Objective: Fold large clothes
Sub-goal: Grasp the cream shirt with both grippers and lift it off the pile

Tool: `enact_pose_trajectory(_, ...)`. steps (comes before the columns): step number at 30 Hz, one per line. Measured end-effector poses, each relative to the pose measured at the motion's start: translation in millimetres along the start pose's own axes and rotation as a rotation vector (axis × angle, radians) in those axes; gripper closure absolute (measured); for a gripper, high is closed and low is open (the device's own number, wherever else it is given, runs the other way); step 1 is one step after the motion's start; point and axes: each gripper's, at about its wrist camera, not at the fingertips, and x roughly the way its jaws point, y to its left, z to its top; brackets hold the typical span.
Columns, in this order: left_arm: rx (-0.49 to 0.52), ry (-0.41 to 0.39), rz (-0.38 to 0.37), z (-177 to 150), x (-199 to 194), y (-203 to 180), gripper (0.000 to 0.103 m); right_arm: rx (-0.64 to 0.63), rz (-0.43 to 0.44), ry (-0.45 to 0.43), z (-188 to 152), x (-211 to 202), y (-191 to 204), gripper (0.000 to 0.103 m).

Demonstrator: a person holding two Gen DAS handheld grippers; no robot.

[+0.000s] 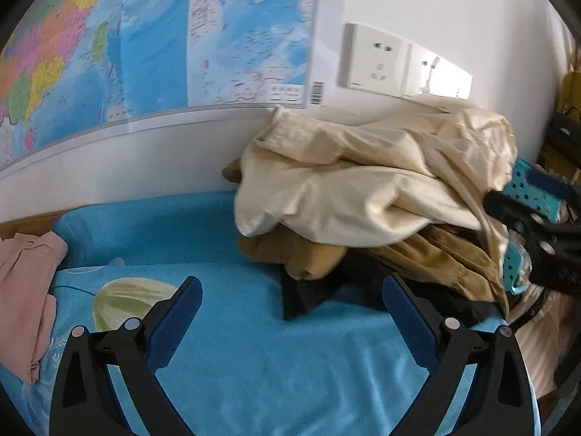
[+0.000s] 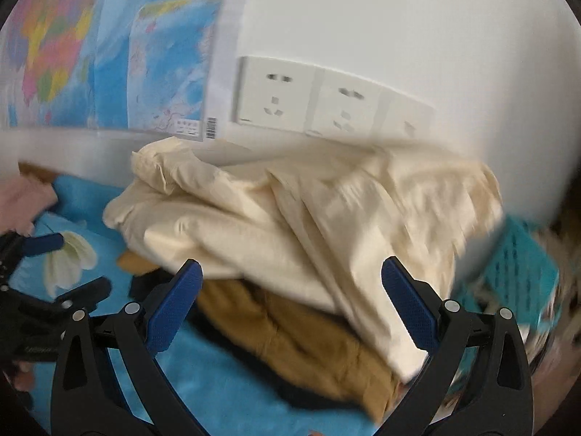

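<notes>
A heap of clothes lies on the blue bed sheet (image 1: pixel 254 363) against the wall. A cream garment (image 1: pixel 363 189) lies on top of a mustard-brown one (image 1: pixel 435 258) and a black one (image 1: pixel 308 294). My left gripper (image 1: pixel 292 298) is open and empty, hovering over the sheet just in front of the heap. My right gripper (image 2: pixel 292 290) is open and empty, close above the cream garment (image 2: pixel 290 225) and the brown one (image 2: pixel 308 338). The right gripper also shows at the right edge of the left wrist view (image 1: pixel 537 239). The right wrist view is blurred.
A folded pink garment (image 1: pixel 25 298) lies at the left on the sheet. A teal perforated basket (image 1: pixel 526 196) stands to the right of the heap. A map (image 1: pixel 163 36) and wall sockets (image 1: pixel 377 58) are on the white wall behind.
</notes>
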Motion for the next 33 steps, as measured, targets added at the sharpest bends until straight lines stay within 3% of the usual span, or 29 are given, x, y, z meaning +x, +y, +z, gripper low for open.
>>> enact_pose_trajectory(3, -0.012, 0.0, 0.009, 2.8, 8.6, 8.8, 0.007, -0.085, 0.015, 0.008, 17.4, 27.4, 12.6, 0.007)
enact_pose_trajectory(5, -0.015, 0.005, 0.015, 3.7, 13.0, 12.4, 0.007, -0.141, 0.023, 0.028, 26.7, 49.0, 21.8, 0.014)
enact_pose_trajectory(8, -0.02, 0.018, 0.017, 5.4, 21.9, 16.8, 0.007, -0.169, 0.013, 0.067, 37.1, 79.7, 26.9, 0.017)
enact_pose_trajectory(10, -0.021, 0.024, 0.013, 5.9, 27.2, 19.2, 0.007, -0.179, 0.016, 0.079, 42.3, 93.9, 26.6, 0.026)
enact_pose_trajectory(12, -0.023, 0.031, 0.003, 6.4, 31.9, 20.6, 0.007, -0.207, 0.037, 0.098, 45.5, 101.7, 28.8, 0.07)
enact_pose_trajectory(14, -0.024, 0.042, -0.022, 6.7, 36.3, 21.4, 0.007, -0.244, 0.032, 0.097, 50.5, 100.3, 31.0, 0.09)
enact_pose_trajectory(15, -0.022, 0.044, -0.035, 6.4, 37.4, 21.7, 0.007, -0.231, 0.043, 0.084, 54.4, 95.2, 28.9, 0.095)
enact_pose_trajectory(18, -0.014, 0.025, -0.099, 7.3, 36.6, 22.1, 0.007, -0.18, 0.058, -0.023, 72.8, 55.9, 12.9, 0.098)
enact_pose_trajectory(22, -0.076, -0.013, -0.265, 16.4, 35.3, 25.9, 0.007, -0.086, 0.067, -0.149, 98.0, -6.7, -19.9, 0.098)
enact_pose_trajectory(27, -0.097, -0.086, -0.453, 31.3, 27.7, 10.1, 0.007, 0.009, 0.077, -0.208, 109.1, -50.1, -59.7, 0.099)
enact_pose_trajectory(29, -0.057, -0.13, -0.534, 36.3, 17.4, -10.6, 0.007, 0.035, 0.07, -0.225, 106.7, -61.7, -71.1, 0.099)
enact_pose_trajectory(32, 0.05, -0.175, -0.516, 52.3, 18.4, -40.8, 0.008, 0.054, 0.065, -0.259, 100.9, -77.6, -77.3, 0.099)
enact_pose_trajectory(33, 0.065, -0.177, -0.516, 57.6, 23.2, -47.0, 0.02, 0.068, 0.063, -0.271, 101.3, -84.8, -82.4, 0.099)
